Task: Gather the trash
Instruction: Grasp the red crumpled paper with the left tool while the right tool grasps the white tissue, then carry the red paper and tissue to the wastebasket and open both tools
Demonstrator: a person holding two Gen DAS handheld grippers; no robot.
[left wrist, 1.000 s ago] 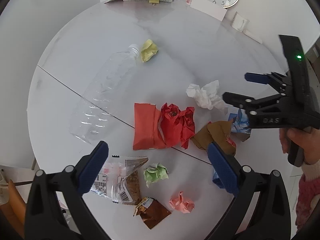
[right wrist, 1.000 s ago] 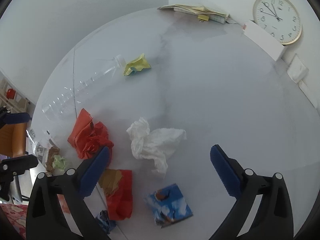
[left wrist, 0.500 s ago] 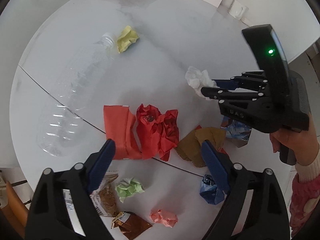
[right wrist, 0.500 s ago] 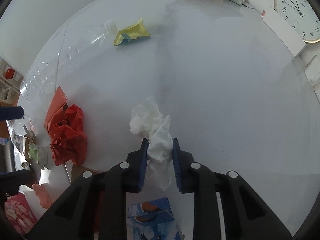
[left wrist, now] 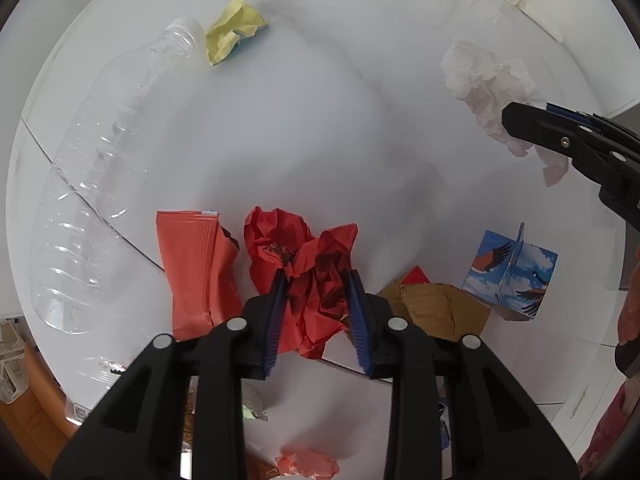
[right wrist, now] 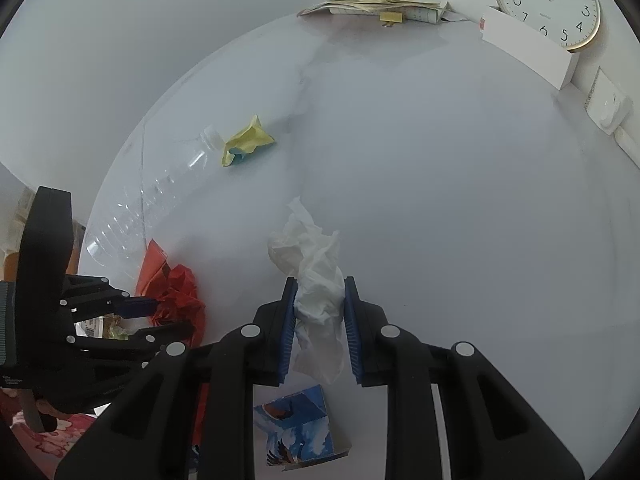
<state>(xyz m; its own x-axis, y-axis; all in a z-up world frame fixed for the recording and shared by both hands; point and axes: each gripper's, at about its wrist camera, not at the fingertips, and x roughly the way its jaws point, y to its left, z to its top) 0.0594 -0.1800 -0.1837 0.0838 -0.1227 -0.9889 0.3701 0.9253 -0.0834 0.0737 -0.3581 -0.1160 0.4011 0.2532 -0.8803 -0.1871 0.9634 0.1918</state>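
On the white table (left wrist: 320, 128) we've got both grippers busy at once. Our left gripper (left wrist: 316, 304) has its blue pads pressed in on the crumpled red paper (left wrist: 304, 264), fingers drawn nearly together with the wad bulging between them, right at the near middle of the mess. Over on the right, our right gripper (right wrist: 320, 316) is pinched tight around the white tissue (right wrist: 316, 276), the upper part of it puffing out beyond the fingertips and a tail hanging down below the pads.

We read this as the grasp step, two pieces taken at the same time. We can't quite tell whether either piece has cleared the table; the tissue looks raised, the red paper seems to sit on the surface.

Plenty left for us to gather. A flat red wrapper (left wrist: 192, 276) lies just left of the red paper, touching it. A clear plastic bottle (left wrist: 104, 184) lies on its side along the far left, with a yellow paper ball (left wrist: 234, 28) beside its cap. A small blue printed carton (left wrist: 510, 276) sits to the right, a brown wrapper (left wrist: 436, 304) near it, and a pink paper ball (left wrist: 308, 462) at the near edge.

Next, we judge, both hands need a straight lift and a carry to wherever the trash goes; no bin shows in either view. Loose paper may snag the neighbouring wrapper, so we'd lift the red wad cleanly upward first.
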